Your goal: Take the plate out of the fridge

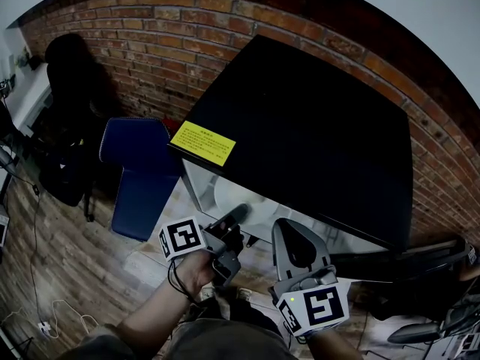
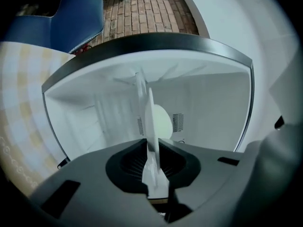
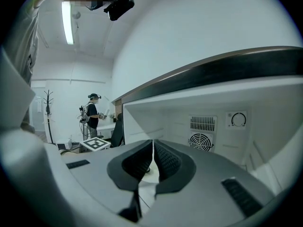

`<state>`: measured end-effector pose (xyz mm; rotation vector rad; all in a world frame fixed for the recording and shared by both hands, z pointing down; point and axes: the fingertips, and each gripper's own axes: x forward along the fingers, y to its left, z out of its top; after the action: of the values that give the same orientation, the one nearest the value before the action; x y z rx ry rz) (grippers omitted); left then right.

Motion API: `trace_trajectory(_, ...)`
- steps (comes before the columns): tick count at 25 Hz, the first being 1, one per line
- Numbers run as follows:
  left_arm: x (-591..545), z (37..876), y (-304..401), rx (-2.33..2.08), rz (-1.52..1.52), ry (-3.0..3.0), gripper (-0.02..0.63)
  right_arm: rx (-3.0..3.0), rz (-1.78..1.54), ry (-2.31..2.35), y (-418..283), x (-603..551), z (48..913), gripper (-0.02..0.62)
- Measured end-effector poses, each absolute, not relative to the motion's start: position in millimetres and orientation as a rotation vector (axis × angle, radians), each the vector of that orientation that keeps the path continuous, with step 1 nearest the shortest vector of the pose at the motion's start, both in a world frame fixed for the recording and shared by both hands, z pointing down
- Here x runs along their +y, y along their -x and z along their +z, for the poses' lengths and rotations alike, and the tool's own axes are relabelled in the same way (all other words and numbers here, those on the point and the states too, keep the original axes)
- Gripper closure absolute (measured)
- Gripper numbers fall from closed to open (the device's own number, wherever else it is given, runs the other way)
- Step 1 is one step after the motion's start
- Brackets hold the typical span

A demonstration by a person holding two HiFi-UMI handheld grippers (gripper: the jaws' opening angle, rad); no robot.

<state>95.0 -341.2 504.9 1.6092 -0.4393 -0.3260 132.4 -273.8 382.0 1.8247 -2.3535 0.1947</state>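
A black mini fridge stands open, its white inside facing me. Inside is a white plate. In the left gripper view the plate shows edge-on and upright, its rim running down between the jaws. My left gripper reaches level into the fridge and is shut on that rim. My right gripper hangs to the right at the fridge mouth. Its jaws meet with nothing between them.
The open fridge door sticks out at the right. A blue chair stands left of the fridge by the brick wall. A fan grille and a dial sit on the fridge's back wall. A person stands far off.
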Motion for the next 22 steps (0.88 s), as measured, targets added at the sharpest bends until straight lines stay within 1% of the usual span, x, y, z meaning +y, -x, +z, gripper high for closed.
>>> trace_trajectory(7, -343, 508, -95, -0.438, -0.372, -1.52, 0.56, -2.356, 0.21, -1.821, -137, -273, 389, 0.565)
trace_trajectory(22, -334, 498, -92, -0.439, -0.423, -1.432, 0.566, -2.37, 0.158, -1.846, -148, -269, 373, 0.565)
